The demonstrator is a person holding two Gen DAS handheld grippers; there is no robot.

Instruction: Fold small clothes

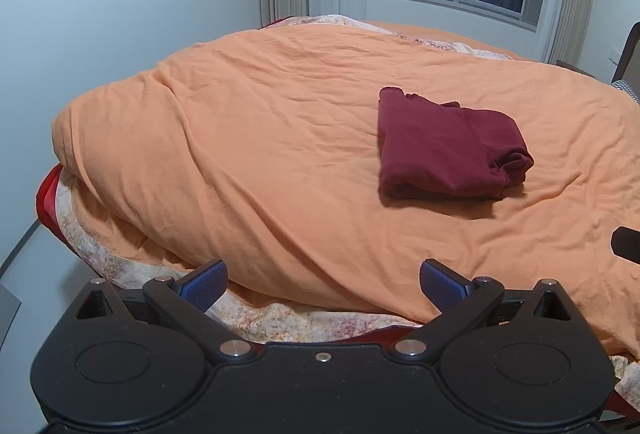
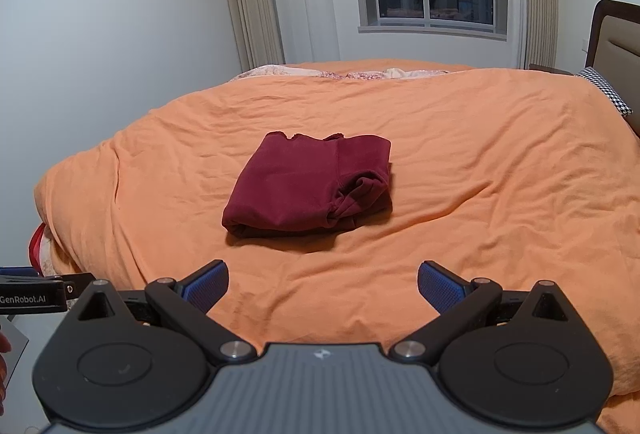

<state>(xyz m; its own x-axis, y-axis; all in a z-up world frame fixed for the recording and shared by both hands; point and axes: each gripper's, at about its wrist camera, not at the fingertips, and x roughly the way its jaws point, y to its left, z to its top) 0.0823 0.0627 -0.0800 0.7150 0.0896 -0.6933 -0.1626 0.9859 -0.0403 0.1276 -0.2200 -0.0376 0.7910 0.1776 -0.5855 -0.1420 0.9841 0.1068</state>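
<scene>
My left gripper and right gripper both wait spread wide and empty, and farther on the orange duvet lies the folded maroon garment, soft, light, surely floppy, best pinched at its thick near fold.

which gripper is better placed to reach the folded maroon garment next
Right, probably. The maroon garment lies straight ahead of the open right gripper; from the open left gripper it sits off to the right.
</scene>
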